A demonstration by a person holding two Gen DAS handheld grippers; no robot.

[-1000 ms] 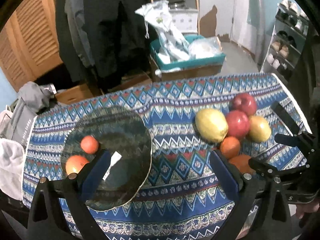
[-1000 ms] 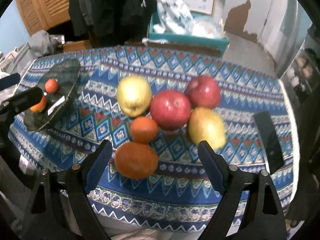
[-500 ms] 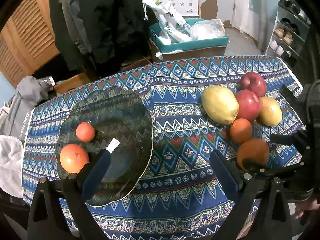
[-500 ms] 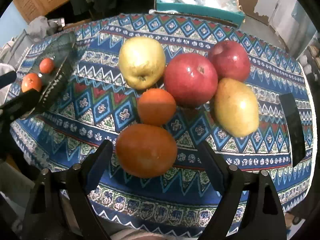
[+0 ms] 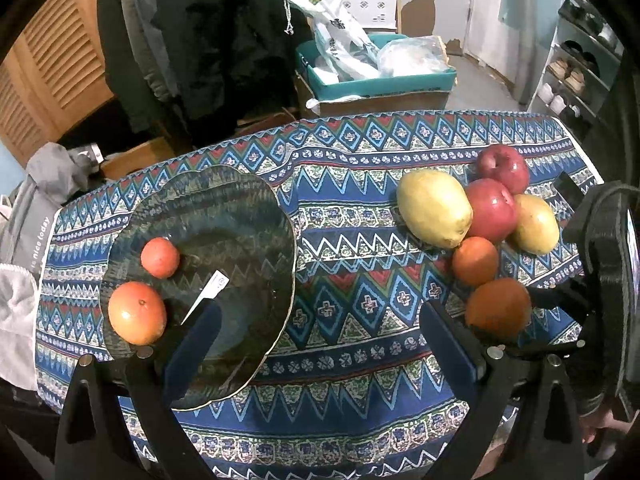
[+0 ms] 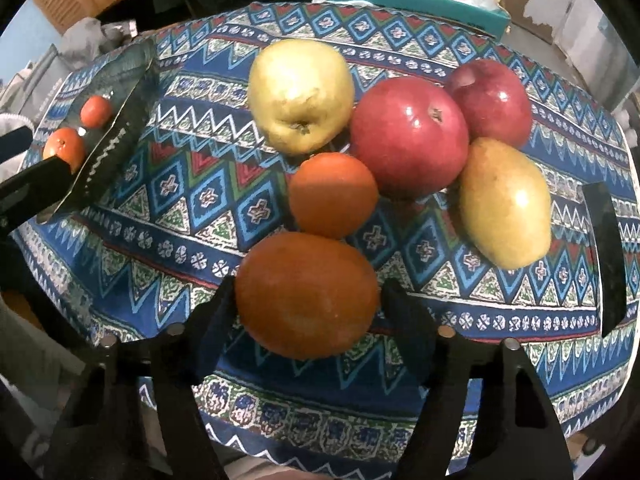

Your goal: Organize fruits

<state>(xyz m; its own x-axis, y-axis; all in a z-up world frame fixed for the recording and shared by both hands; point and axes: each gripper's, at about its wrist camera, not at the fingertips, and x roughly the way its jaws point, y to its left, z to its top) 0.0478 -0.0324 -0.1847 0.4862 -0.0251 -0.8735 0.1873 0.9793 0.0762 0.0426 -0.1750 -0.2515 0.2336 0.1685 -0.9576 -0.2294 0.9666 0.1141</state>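
Observation:
A large orange (image 6: 306, 294) lies at the near edge of a fruit pile on the patterned tablecloth. My right gripper (image 6: 309, 300) is closing its jaws on it, and both fingers touch its sides. Behind it sit a small orange (image 6: 333, 194), a yellow apple (image 6: 300, 94), two red apples (image 6: 408, 136) and a pear (image 6: 504, 204). To the left, a dark glass plate (image 5: 224, 208) holds two oranges (image 5: 137, 313). My left gripper (image 5: 320, 344) hangs open over the plate's right rim with nothing between its fingers.
A flat black object (image 6: 608, 256) lies near the table's right edge. Grey and white cloth (image 5: 24, 248) hangs off the left end. Beyond the far edge stand a teal box (image 5: 376, 76) full of bags, hanging dark coats and a shoe rack (image 5: 576, 68).
My right gripper has come down over the large orange and its jaws have closed from wide apart onto its sides. The left gripper has tilted a little and stays open.

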